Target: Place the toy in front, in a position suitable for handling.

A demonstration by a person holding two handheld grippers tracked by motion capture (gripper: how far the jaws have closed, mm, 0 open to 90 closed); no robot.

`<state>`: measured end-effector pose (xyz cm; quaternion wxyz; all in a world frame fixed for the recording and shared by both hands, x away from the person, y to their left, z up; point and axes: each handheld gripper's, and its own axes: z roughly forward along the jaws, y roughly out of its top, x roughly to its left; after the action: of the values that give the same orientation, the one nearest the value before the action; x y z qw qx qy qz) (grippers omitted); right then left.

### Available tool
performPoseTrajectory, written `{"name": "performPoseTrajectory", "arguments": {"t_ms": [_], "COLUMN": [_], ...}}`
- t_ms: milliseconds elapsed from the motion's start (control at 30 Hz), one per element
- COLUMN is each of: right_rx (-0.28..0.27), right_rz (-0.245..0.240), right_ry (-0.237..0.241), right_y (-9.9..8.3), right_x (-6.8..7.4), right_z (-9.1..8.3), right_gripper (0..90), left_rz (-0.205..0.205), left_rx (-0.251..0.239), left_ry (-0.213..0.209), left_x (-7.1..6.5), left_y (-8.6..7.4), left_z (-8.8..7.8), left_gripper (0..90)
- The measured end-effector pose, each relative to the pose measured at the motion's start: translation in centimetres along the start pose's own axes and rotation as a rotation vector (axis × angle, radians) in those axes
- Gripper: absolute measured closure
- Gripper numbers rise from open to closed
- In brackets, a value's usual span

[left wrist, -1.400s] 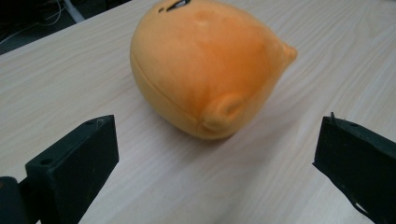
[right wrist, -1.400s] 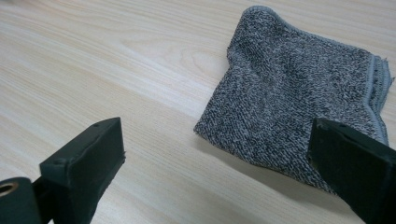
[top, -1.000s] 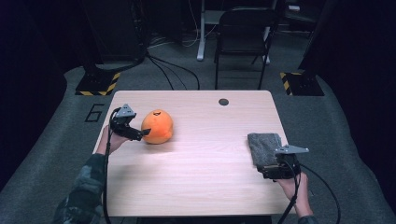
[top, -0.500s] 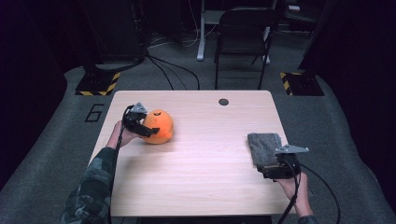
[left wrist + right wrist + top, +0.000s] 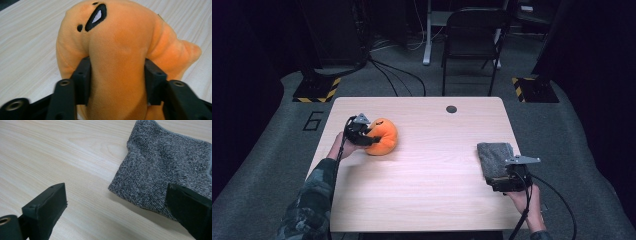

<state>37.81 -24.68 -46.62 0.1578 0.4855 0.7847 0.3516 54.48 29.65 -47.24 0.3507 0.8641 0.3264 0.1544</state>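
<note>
An orange plush toy [image 5: 385, 135] with a black embroidered eye lies on the left part of the wooden table [image 5: 432, 195]. My left gripper [image 5: 370, 139] comes at it from the left and is shut on it. In the left gripper view both black jaws press into the sides of the plush toy [image 5: 120, 45], which bulges between them around my left gripper [image 5: 117, 81]. A folded grey towel [image 5: 493, 156] lies near the right edge. My right gripper [image 5: 499, 179] rests at its near end, open. Its jaws [image 5: 117, 202] stand wide apart, the right one over the grey towel [image 5: 170, 165].
A small black round cap [image 5: 451, 109] sits in the table's far edge area. Beyond the table stand a black chair [image 5: 472, 45] and two yellow-black striped floor bases [image 5: 318, 90]. Cables trail from both grippers off the near edge.
My left gripper has slid right, onto the plush toy, and its jaws now pinch it. The right gripper and the towel have stayed put.
</note>
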Motion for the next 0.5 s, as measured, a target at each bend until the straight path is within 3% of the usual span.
{"name": "performPoseTrajectory", "arguments": {"t_ms": [33,167,500], "right_rx": [0.004,0.006,0.009], "right_rz": [0.004,-0.002,0.013], "right_ry": [-0.001,-0.001,-0.008], "right_y": [-0.01,-0.07,-0.15], "right_x": [0.03,-0.03,-0.08], "right_z": [0.11,0.11,0.14], "right_gripper": [4.0,4.3,4.8], "left_rz": [-0.001,-0.009,-0.042], "left_rx": [0.003,-0.021,-0.074], "left_ry": [0.0,0.017,0.007], "left_x": [0.03,-0.33,-0.06], "left_y": [-0.07,-0.62,-0.8], "left_z": [-0.03,-0.12,-0.94], "left_gripper": [59.6,63.8,66.6]}}
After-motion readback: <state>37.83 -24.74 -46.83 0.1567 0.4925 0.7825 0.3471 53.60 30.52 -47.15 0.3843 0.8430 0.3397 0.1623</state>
